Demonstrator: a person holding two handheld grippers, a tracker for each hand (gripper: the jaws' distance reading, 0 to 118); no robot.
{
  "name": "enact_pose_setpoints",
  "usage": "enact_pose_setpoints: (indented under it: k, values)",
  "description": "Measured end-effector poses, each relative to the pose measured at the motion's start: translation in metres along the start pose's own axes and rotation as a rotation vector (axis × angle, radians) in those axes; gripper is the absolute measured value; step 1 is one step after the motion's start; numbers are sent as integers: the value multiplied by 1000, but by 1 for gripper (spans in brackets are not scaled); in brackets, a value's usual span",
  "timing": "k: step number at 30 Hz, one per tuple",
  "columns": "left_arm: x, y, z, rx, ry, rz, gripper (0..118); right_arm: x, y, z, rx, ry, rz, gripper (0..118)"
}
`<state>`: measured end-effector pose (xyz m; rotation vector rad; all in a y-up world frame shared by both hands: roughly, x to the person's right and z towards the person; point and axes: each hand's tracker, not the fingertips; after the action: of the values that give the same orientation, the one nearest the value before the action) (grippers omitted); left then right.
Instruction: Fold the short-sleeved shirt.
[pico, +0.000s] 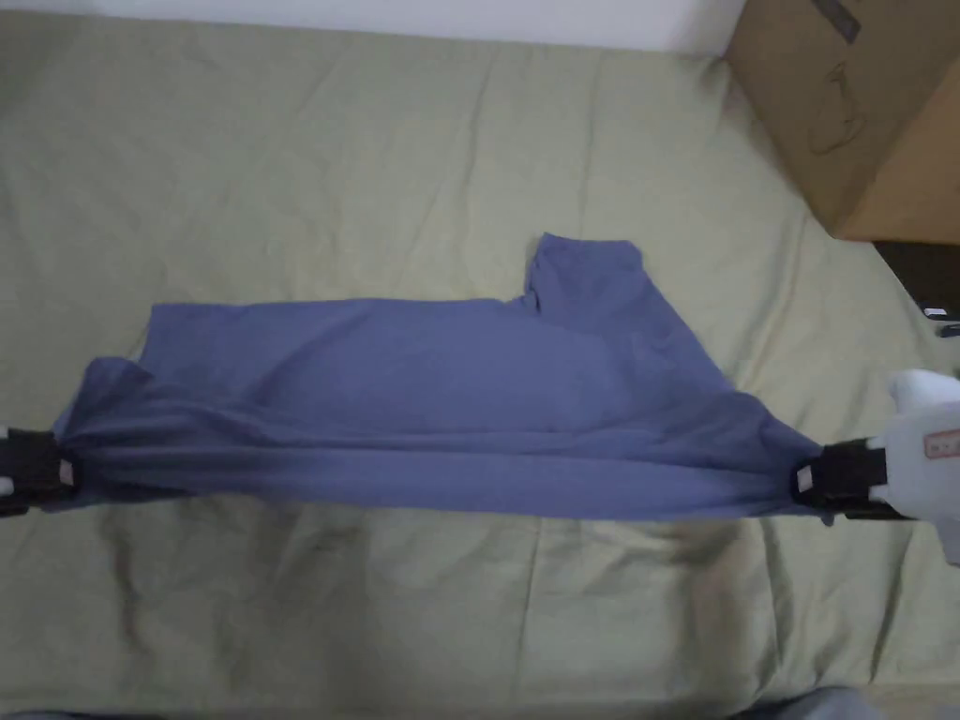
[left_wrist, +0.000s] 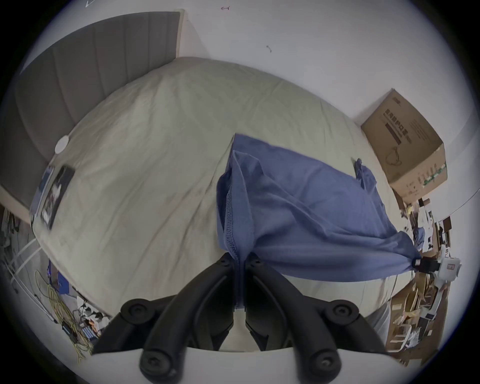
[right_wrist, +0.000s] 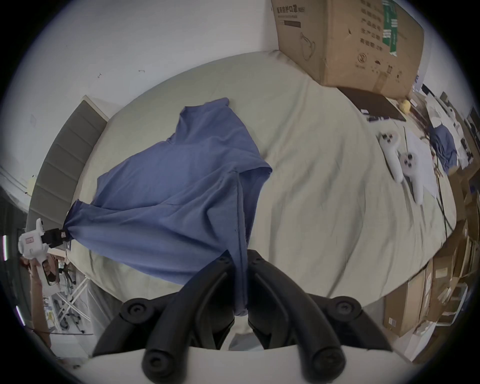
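A blue short-sleeved shirt (pico: 441, 394) is stretched sideways across the bed, its near edge lifted off the sheet and pulled taut between both grippers. The far part, with one sleeve (pico: 586, 267) pointing away from me, still rests on the sheet. My left gripper (pico: 58, 469) is shut on the shirt's left end; in the left gripper view the stitched hem (left_wrist: 230, 220) runs down between the jaws of the left gripper (left_wrist: 240, 257). My right gripper (pico: 808, 478) is shut on the right end, and the cloth (right_wrist: 181, 181) is pinched in the right gripper (right_wrist: 239, 256).
The bed has a wrinkled olive-green sheet (pico: 375, 141). A large cardboard box (pico: 844, 103) stands at the far right corner. Two white controllers (right_wrist: 400, 161) lie on the right side of the bed. A grey headboard (left_wrist: 91, 65) is at the left end, with a dark tablet (left_wrist: 55, 194) near it.
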<state>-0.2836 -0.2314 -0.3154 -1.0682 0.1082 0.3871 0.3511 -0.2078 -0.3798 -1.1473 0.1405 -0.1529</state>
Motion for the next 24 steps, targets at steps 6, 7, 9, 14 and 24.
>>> enact_pose_setpoints:
  k: [6, 7, 9, 14, 24]
  values:
    - [-17, -64, -35, -129, 150, 65, 28, 19, -41, -33, -40, -29, -4, 11]
    - [-20, -68, -36, -130, 186, 69, 59, 9, -43, -27, -35, -58, 11, 32]
    - [-23, -67, -27, -68, 210, 61, 96, 1, -40, -15, -4, -126, 53, 89]
    - [3, -32, 26, 204, 162, 1, 99, -20, -12, 47, 283, -123, 76, 109]
    - [112, -19, 108, 861, 61, -197, 96, -89, -6, 117, 932, -81, 228, 112]
